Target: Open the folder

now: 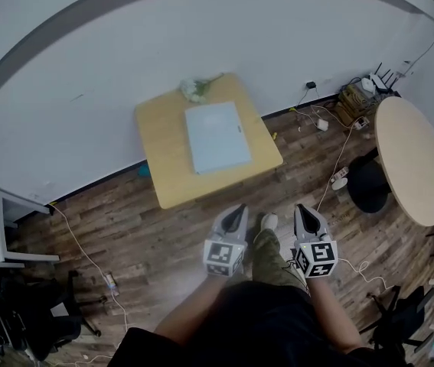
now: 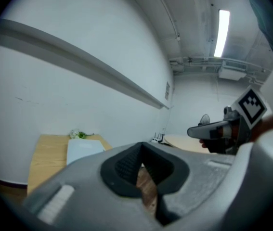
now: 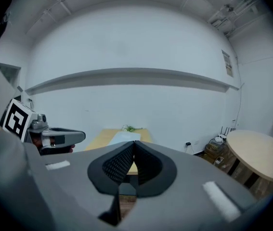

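Left gripper: my grey left gripper (image 1: 236, 214) hung over the dark plank floor (image 1: 140, 235), jaws pressed together, nothing between them.
Right gripper: my grey right gripper (image 1: 304, 212) rode alongside, jaws shut tip to tip too, and empty.
Folder: the pale blue flat rectangular folder (image 1: 217, 136) lay closed on the square light wooden table (image 1: 172, 182), ahead of both grippers and well apart from them.
Far edge: a small bunch of white-and-green flowers (image 1: 195, 89) sat just beyond the folder, by the white wall.
Off right: a round beige table (image 1: 412, 155).
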{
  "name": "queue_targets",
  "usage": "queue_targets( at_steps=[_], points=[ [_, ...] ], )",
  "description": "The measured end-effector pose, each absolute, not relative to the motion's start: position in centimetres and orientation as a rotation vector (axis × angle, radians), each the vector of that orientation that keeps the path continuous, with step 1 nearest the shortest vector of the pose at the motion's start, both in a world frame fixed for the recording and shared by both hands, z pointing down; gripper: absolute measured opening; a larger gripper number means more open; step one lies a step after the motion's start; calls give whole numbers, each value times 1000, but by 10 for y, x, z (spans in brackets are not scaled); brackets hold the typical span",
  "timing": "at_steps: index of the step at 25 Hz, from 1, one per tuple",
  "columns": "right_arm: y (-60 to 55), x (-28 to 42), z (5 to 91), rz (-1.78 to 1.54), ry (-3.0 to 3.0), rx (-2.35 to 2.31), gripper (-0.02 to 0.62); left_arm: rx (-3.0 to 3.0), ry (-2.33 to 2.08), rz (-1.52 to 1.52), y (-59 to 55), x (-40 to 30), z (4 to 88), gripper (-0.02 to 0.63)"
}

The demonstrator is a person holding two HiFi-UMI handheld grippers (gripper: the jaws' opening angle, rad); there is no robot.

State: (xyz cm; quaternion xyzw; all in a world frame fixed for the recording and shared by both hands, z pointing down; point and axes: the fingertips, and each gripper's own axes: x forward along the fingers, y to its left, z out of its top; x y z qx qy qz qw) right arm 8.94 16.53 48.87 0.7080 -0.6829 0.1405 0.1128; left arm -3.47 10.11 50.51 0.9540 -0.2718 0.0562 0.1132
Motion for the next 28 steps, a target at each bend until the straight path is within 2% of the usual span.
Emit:
queue_targets(
  at_steps=[11, 28],
  points=[
    [53, 127, 541, 490, -2089, 1885, 3, 2792, -814, 295, 15, 20, 539, 3],
    [-119, 181, 672, 762, -2191, 1585, 3, 2569, -910, 679, -117, 109, 674, 5]
  ],
)
